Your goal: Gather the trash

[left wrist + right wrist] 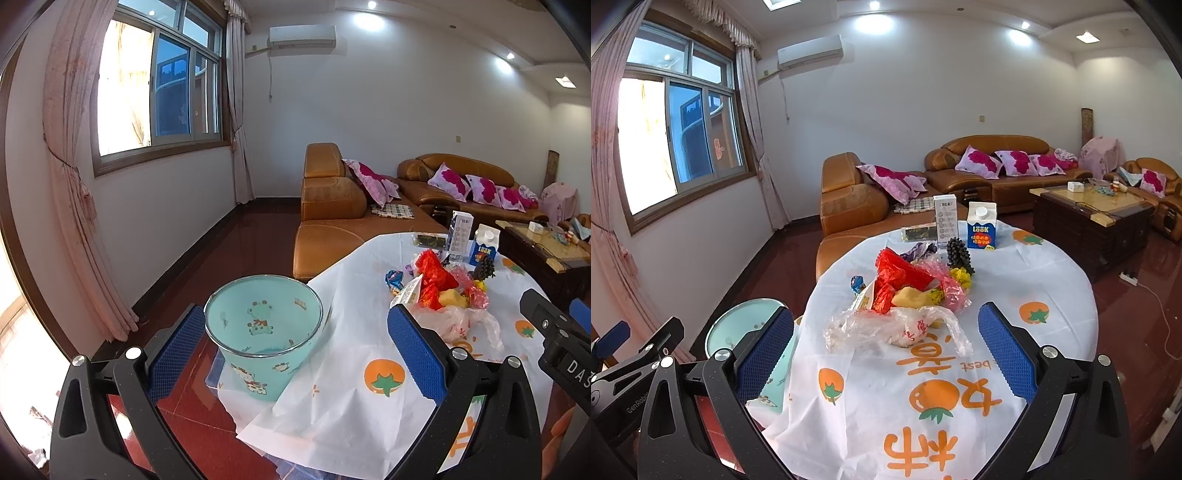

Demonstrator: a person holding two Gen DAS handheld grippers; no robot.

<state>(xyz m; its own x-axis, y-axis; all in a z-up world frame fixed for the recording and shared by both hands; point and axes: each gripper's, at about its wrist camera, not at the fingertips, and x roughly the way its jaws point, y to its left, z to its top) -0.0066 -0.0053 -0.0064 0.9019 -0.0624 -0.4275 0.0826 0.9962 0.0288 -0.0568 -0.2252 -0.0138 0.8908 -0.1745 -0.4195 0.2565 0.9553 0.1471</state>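
- Your left gripper (pixel 295 347) stands spread wide with nothing between its blue pads (pixel 415 354), the mint-green cartoon-print trash bin (pixel 264 332) sitting in the gap ahead of them, nearer the left finger and not touched by either.
- The bin stands upright beside the edge of the round table, whose white tablecloth with orange fruit prints (pixel 369 373) hangs down against the bin's right side.
- Your right gripper (pixel 886 350) is likewise released, its jaws parted and holding nothing, poised above the tablecloth (pixel 997 280).
- Straight ahead of the right gripper, just beyond its fingertips, lies the trash pile: a crumpled clear plastic bag (pixel 897 326) closest to you, then red wrappers (pixel 901 275), a yellow scrap (pixel 912 295) and pink cellophane (pixel 951 291) heaped behind it.
- A small blue foil wrapper (pixel 857 283) lies apart, to the left of the pile.
- Farther ahead, past the pile, a dark bunch of grapes (pixel 958 254) rests beside a blue-and-white "LOOK" carton (pixel 981 226) and a tall white box (pixel 945 218), both upright near the table's far edge.
- From the right wrist view, the bin (pixel 738 325) appears low to the left, partly hidden behind the left finger, with your left gripper (pixel 631 369) further left.
- Orange leather sofas (pixel 993 166) with pink cushions line the far wall.
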